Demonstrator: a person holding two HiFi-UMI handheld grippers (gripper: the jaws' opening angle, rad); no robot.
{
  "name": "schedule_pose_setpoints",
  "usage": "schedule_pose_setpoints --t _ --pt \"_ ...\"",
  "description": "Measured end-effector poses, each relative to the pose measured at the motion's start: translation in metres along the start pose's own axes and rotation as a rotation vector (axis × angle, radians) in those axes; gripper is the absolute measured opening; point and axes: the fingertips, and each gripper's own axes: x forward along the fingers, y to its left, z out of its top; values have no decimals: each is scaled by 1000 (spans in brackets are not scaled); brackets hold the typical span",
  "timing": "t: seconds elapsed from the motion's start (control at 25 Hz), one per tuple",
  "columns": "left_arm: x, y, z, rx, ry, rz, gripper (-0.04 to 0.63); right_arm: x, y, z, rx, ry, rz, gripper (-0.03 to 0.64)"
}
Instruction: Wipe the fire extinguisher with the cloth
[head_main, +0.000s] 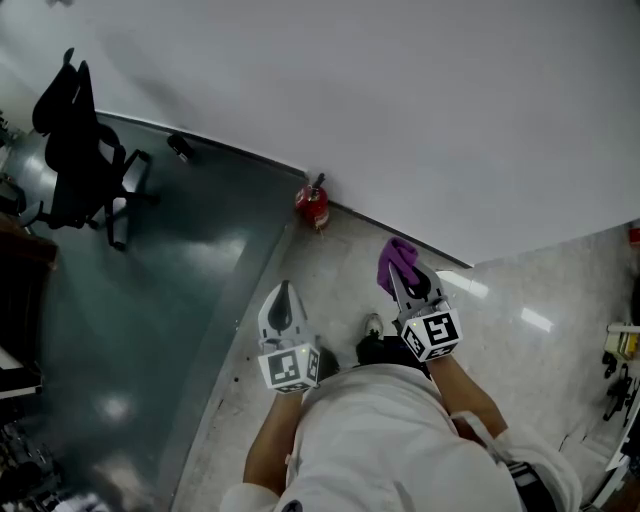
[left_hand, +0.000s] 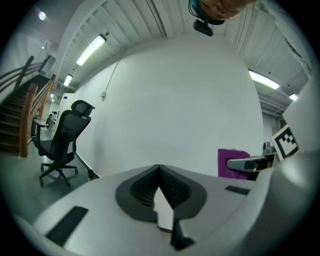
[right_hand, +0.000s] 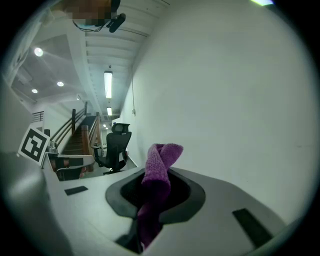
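A small red fire extinguisher (head_main: 312, 205) is seen standing on the floor (head_main: 330, 270) against the white wall (head_main: 420, 120) — well apart from both grippers. A purple knitted cloth (right_hand: 159, 175) is clamped between the fingers of the right gripper (head_main: 403, 275). The fingers of the left gripper (head_main: 283, 293) are pressed together, nothing between them. A black office chair (head_main: 80, 150) is seen far left.

A black office chair (head_main: 85, 150) is standing at ten o'clock by the white wall (head_main: 420, 110); strip lights (left_hand: 91, 49) are glowing overhead.
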Motion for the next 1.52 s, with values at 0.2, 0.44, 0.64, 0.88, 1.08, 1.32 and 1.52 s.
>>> schedule_pose_setpoints --t 0.2,0.44,0.64,0.88,1.08,1.32,1.52 --pt "17 -5 -4 15 7 -2 6 11 -18 3 -2 -11 6 60" --pt "52 -17 -8 52 -1 -1 6 39 -49 -13 -14 13 63 61" --pt "82 -22 -12 89 -21 21 6 69 -77 -30 1 26 115 61" --pt "113 -6 0 120 -45 16 5 113 -82 -26 -19 24 163 61" --pt "157 16 -12 129 -37 -57 5 163 -80 -29 -37 19 137 61" --pt "222 47 -28 123 -53 -116 6 234 -75 -30 -93 0 123 61" --pt "260 56 -50 75 -28 -111 5 277 -78 -34 -64 -33 104 61"
